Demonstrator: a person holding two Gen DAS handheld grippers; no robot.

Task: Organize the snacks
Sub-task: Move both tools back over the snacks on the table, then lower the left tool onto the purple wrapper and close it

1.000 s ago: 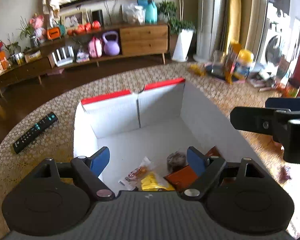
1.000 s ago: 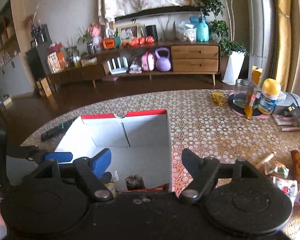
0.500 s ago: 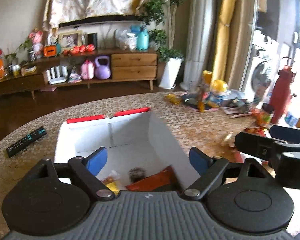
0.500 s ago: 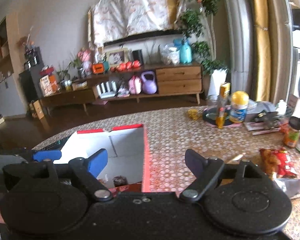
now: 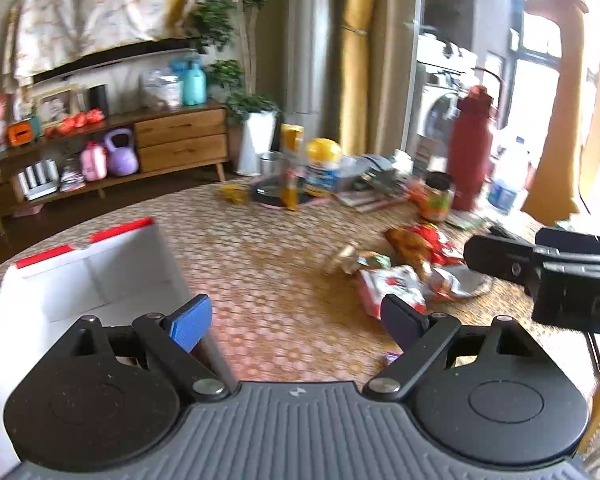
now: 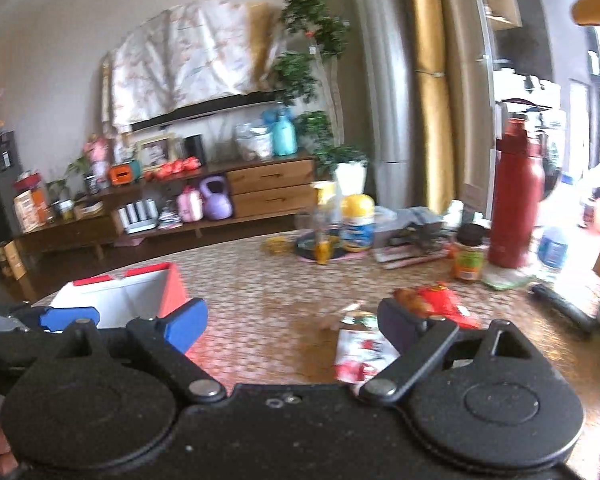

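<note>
- Left gripper (image 5: 296, 320): ribbed grey body with black lever arms at the bottom of the left wrist view; its flat blue pads (image 5: 190, 323) stand wide apart with nothing between them, released.
- Right gripper (image 6: 292, 322): matte black, speckled body across the bottom of the right wrist view; its jaws are opening, and only bare table shows in the gap.
- Cardboard box (image 5: 100, 280): white inside, red along its flap edges, open-topped, at lower left of the left wrist view, just beyond the left pad.
- Table (image 5: 268, 264): round, covered in a tan cloth with a small ring pattern.
- Snack packets (image 5: 392, 288): crinkled foil and plastic, red, white and orange, lying loose in a heap on the cloth at centre right, well apart from the box.
- Jar (image 6: 469, 254): small, dark-lidded, with an orange and green label, beyond the heap.
- Red bottle (image 6: 516, 200): tall, smooth cylinder, upright at right of the jar.
- Yellow-lidded tub (image 5: 322, 168): standing on a round tray towards the table's far edge.
- Wooden sideboard (image 6: 268, 188): two drawers, against the far wall, with a purple kettlebell (image 6: 217, 200) on its low shelf.
</note>
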